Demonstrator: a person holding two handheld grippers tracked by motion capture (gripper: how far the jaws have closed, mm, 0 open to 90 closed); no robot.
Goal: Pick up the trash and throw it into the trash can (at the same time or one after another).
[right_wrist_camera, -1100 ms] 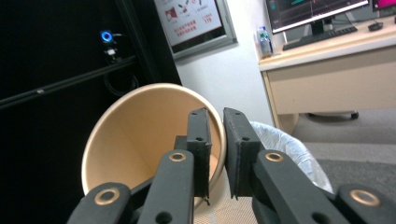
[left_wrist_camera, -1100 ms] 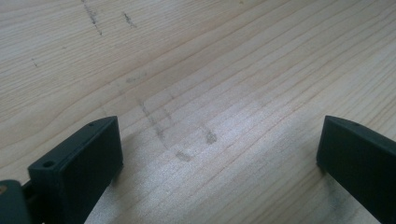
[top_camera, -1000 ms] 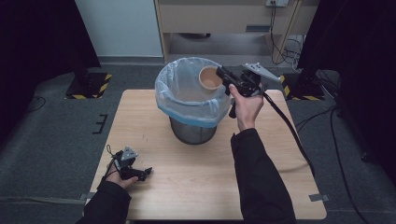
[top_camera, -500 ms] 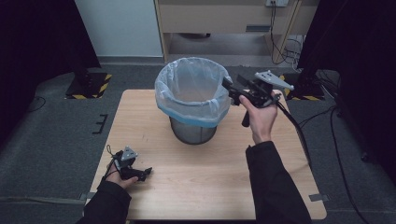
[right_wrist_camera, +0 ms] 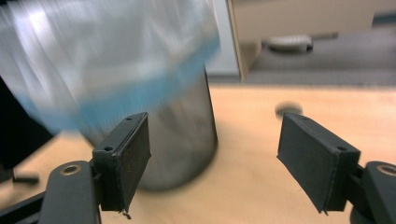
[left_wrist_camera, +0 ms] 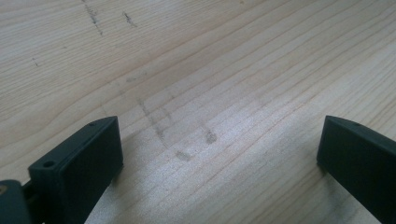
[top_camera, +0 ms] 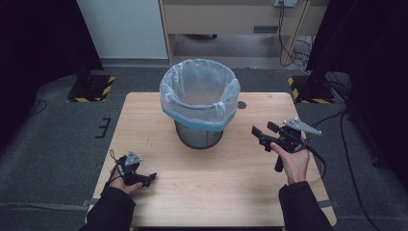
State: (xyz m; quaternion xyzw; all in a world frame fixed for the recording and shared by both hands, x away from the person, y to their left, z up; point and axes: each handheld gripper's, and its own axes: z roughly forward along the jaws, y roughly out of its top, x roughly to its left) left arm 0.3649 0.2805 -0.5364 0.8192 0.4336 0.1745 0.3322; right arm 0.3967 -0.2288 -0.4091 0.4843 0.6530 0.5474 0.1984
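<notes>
Since the earlier frames, the right hand-held gripper [top_camera: 262,132] has been drawn away from above the bin's mouth and lowered to the right middle of the high view, beside the waste bin [top_camera: 199,102]. Its jaws have just been opening and are now spread wide, with nothing seen between them; in the right gripper view the bin's dark mesh wall [right_wrist_camera: 182,140] and blue-edged plastic liner [right_wrist_camera: 116,70] are seen blurred beyond them. That suggests something was let go into the bin, though its contents cannot be made out. The bin stands upright at the upper centre of the desk [top_camera: 221,183], apparently within both hands' reach. At the lower left, the left hand-held gripper [top_camera: 149,178] is rested low on the desk, seemingly idle; its jaws are parted over bare wood [left_wrist_camera: 215,93].
</notes>
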